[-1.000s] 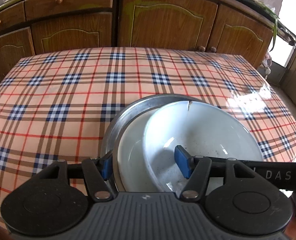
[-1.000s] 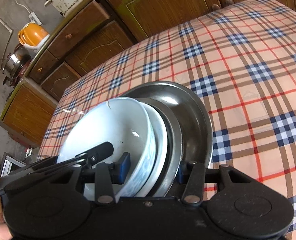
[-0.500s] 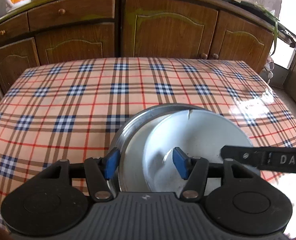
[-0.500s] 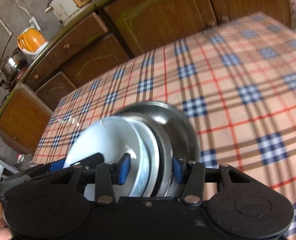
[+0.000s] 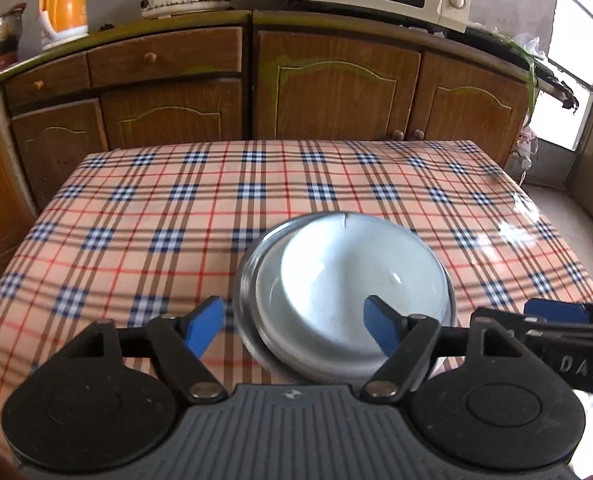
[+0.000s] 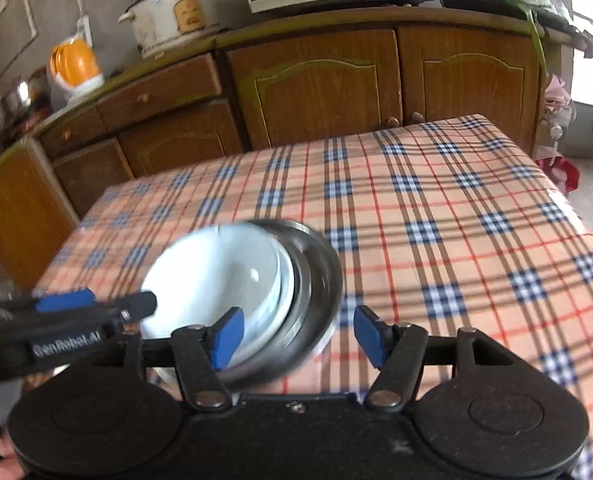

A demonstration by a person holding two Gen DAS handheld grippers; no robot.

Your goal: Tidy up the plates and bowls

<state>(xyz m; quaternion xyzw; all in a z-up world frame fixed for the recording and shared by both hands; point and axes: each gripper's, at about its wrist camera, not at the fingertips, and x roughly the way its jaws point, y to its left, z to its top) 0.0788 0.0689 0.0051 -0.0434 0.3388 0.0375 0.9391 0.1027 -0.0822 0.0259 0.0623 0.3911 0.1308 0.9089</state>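
Left wrist view: my left claw [image 5: 296,330] is spreading, empty, straddling the near-left rim of the white bowl [image 5: 360,276] nested in a steel plate [image 5: 245,280] at lower centre. My right claw [image 6: 294,334] is also widening, empty. Bare checked tabletop [image 5: 136,216] surrounds the stack.

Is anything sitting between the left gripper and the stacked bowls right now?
Nothing visible does. The left gripper is opening just above the white bowl nested in the steel plate; only the right gripper sits off to one side.
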